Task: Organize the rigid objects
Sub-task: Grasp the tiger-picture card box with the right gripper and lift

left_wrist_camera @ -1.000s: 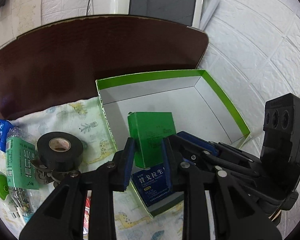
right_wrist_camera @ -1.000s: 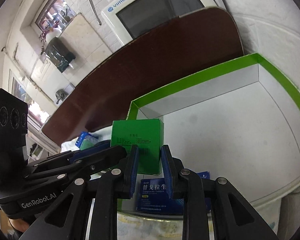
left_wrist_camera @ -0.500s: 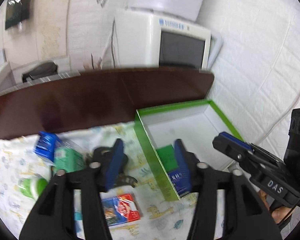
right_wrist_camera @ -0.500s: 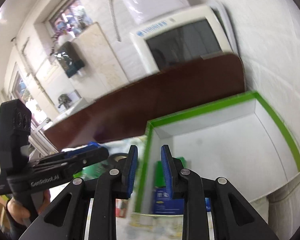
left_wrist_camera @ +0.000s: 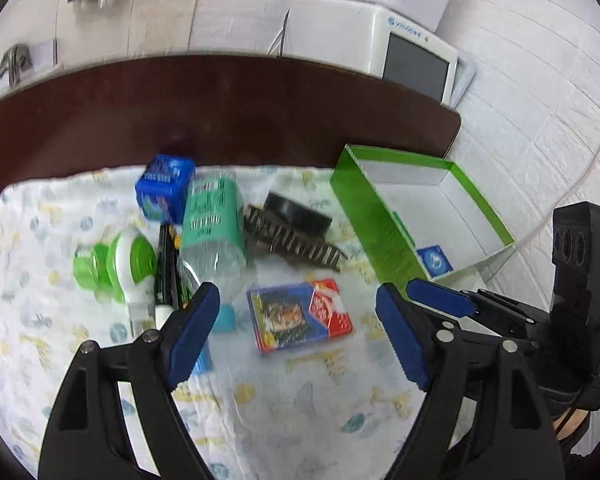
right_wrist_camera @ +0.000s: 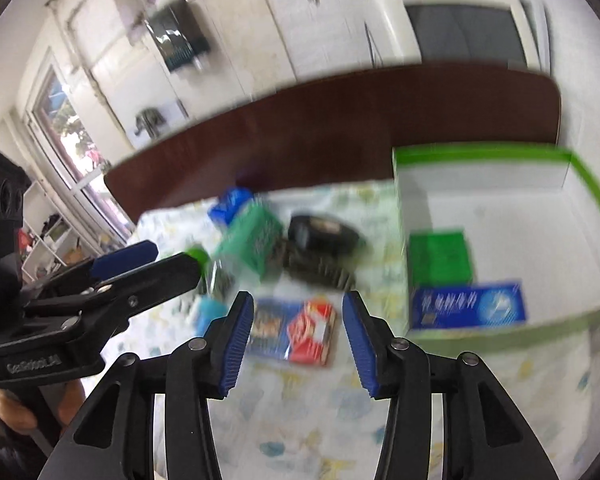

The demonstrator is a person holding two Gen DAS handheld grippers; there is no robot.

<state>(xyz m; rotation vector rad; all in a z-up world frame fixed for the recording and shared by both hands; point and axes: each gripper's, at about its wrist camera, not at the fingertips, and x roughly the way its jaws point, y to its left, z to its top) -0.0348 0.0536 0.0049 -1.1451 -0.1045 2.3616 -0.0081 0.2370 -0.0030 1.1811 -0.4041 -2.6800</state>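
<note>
A green-rimmed white box (left_wrist_camera: 466,216) (right_wrist_camera: 500,216) stands at the right and holds a green carton (right_wrist_camera: 440,258) and a blue carton (right_wrist_camera: 468,308). A red and blue card pack (left_wrist_camera: 300,316) (right_wrist_camera: 296,330) lies on the patterned cloth, just ahead of both grippers. My left gripper (left_wrist_camera: 298,330) is open and empty above the cloth. My right gripper (right_wrist_camera: 298,342) is open and empty; its body shows in the left wrist view (left_wrist_camera: 500,316).
On the cloth lie a water bottle (left_wrist_camera: 212,224), a blue box (left_wrist_camera: 164,188), a green and white reel (left_wrist_camera: 118,266), a black tape roll (left_wrist_camera: 296,216), a dark comb-like clip (left_wrist_camera: 296,240) and a pen (left_wrist_camera: 166,268). A brown table edge (left_wrist_camera: 220,116) and monitor (left_wrist_camera: 412,60) stand behind.
Both grippers pulled back from the box and swung left over the cloth. The green carton stays in the box. Both sets of jaws opened wide.
</note>
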